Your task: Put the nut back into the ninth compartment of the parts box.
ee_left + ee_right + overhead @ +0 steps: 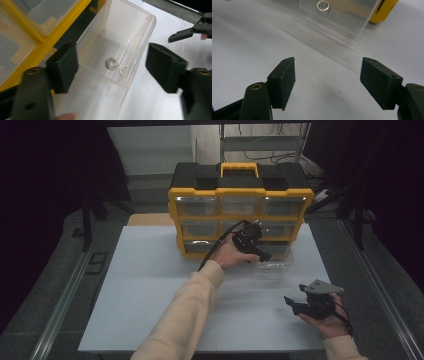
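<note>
A yellow and black organiser (240, 210) with clear drawers stands at the back of the white table (150, 295). One clear drawer (274, 265) lies pulled out in front of it. My left gripper (255, 245) hovers over this drawer (117, 45), open (112, 60), with nothing between its pads. A small metal ring (111, 63) lies on the drawer's floor, with a small curved piece (123, 70) beside it. My right gripper (300, 302) rests open near the table's front right, empty (328, 82), facing the drawer (342, 15) and the ring (323, 5).
The organiser's other drawers (200, 206) sit closed in their slots. The right gripper's jaws (190, 32) show past the drawer's far corner in the left gripper view. Metal rails (65, 300) run along both sides of the table. A shelf frame (260, 142) stands behind.
</note>
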`<state>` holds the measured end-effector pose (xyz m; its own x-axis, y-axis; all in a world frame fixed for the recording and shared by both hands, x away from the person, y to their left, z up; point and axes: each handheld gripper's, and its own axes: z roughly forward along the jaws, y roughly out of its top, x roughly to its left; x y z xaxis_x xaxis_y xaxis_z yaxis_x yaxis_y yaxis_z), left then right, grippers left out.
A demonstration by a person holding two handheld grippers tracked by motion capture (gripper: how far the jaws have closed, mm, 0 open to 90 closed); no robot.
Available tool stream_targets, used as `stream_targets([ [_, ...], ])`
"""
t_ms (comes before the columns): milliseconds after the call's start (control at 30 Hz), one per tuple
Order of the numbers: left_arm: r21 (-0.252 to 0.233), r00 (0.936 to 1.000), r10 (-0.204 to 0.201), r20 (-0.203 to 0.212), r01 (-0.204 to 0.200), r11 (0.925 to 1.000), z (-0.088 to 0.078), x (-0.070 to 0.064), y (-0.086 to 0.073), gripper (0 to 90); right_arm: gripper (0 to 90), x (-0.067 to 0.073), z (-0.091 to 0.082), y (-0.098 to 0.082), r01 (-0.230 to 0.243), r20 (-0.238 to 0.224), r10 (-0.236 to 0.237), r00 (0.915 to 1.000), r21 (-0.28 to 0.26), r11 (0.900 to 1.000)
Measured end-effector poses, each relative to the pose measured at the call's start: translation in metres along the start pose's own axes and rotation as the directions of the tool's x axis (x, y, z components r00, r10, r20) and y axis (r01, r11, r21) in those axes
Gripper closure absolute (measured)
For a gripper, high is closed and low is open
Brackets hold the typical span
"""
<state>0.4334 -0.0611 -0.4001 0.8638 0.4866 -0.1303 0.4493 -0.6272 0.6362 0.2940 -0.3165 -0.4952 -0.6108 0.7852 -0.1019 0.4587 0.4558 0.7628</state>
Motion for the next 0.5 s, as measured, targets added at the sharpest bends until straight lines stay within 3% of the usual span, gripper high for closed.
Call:
stream_targets([
  [333, 0.008, 0.9995, -0.01, -0.029, 0.01, 0.9999, -0.021, 0.003, -0.019, 18.3, 29.3, 0.001, 0.0, 0.0, -0.001, 0.001, 0.001, 1.0, 0.0, 1.0],
  [500, 0.015, 0.9974, -0.009, -0.072, 0.01, 0.9998, -0.037, 0.006, -0.041, 18.2, 29.2, 0.001, 0.0, 0.0, 0.0, 0.002, 0.0, 1.0, -0.001, 1.0],
])
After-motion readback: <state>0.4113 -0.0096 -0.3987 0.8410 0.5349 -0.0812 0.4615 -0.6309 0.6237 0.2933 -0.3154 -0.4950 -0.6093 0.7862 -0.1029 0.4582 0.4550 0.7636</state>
